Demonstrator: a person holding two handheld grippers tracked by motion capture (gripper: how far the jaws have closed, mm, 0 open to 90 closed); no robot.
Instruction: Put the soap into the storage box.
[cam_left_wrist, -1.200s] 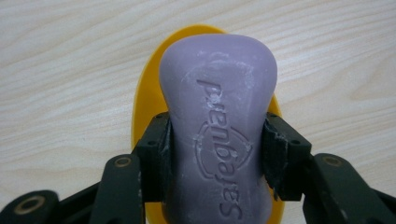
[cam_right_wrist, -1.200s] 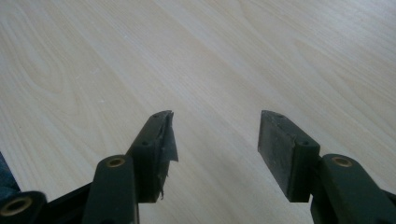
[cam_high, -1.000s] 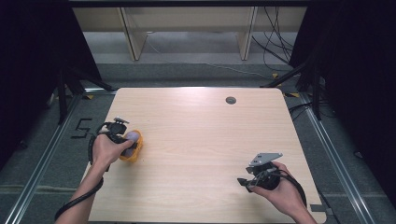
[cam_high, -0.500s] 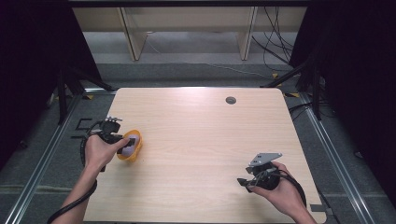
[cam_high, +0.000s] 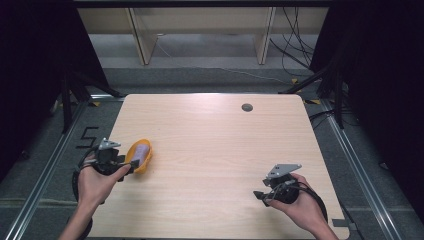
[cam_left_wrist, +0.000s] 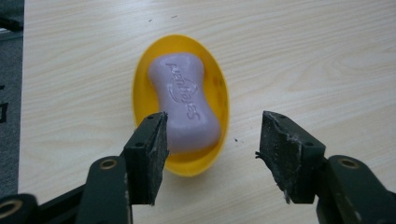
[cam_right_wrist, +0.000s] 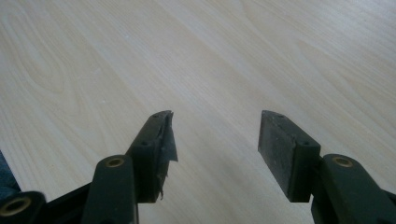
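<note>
A lilac bar of soap (cam_left_wrist: 186, 100) lies in a yellow oval dish (cam_left_wrist: 149, 70) near the table's left edge; from above the dish (cam_high: 135, 162) and soap (cam_high: 141, 152) show there too. My left gripper (cam_left_wrist: 212, 140) is open just short of the dish, its jaws wide with only the dish's near rim below the gap between them. In the high view the left gripper (cam_high: 125, 166) sits at the dish's left side. My right gripper (cam_right_wrist: 214, 140) is open over bare wood, and it (cam_high: 261, 196) rests low at the front right of the table.
The light wooden table (cam_high: 215, 145) has a round dark grommet (cam_high: 247, 107) at its far right. Grey floor and a metal rail (cam_high: 47, 170) run along the left edge. Cables (cam_high: 300, 45) and shelf legs stand beyond the far edge.
My left gripper has drawn back toward the table's left edge, away from the dish and soap. The right gripper has stayed where it was.
</note>
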